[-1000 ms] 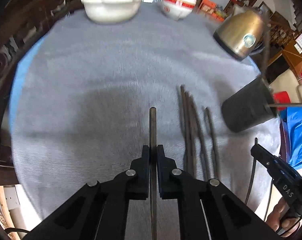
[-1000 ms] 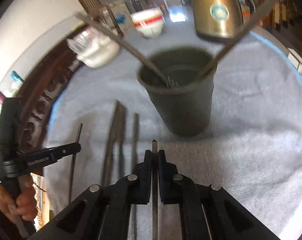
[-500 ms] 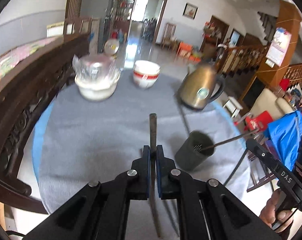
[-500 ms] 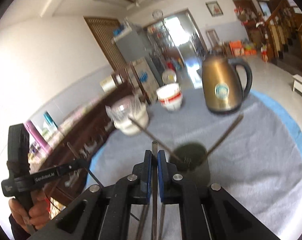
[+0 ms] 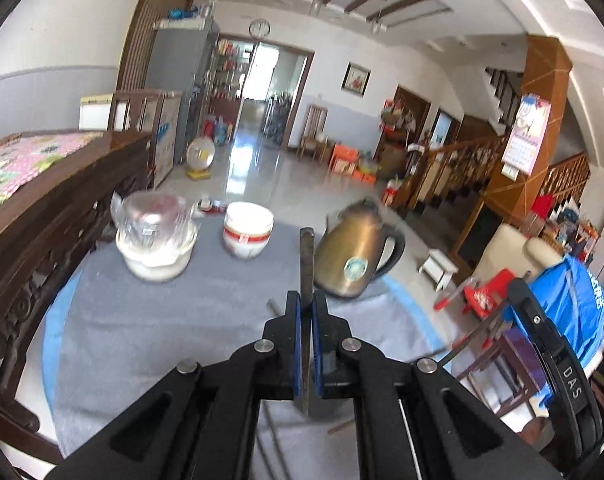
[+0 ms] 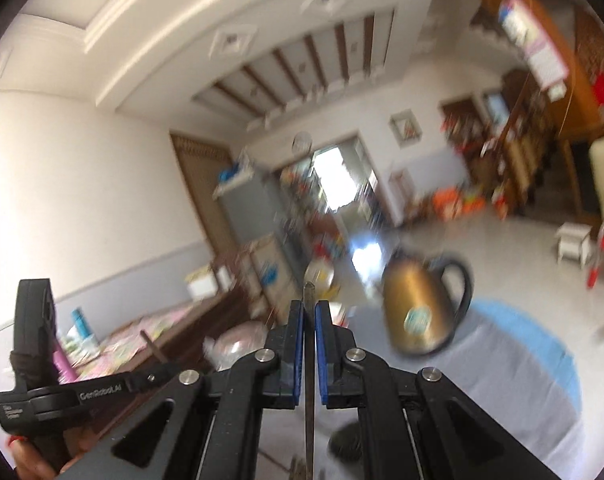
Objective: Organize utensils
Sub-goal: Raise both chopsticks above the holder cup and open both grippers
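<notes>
A thin dark metal chopstick [image 5: 306, 264] stands upright, pinched in the left gripper [image 5: 307, 320] above the grey-clothed bench [image 5: 150, 320]. The right gripper [image 6: 309, 336] likewise clamps a second slim dark chopstick [image 6: 309, 360]. Beyond stand a brass-coloured kettle [image 5: 352, 258] and a red-banded white bowl [image 5: 247, 235].
</notes>
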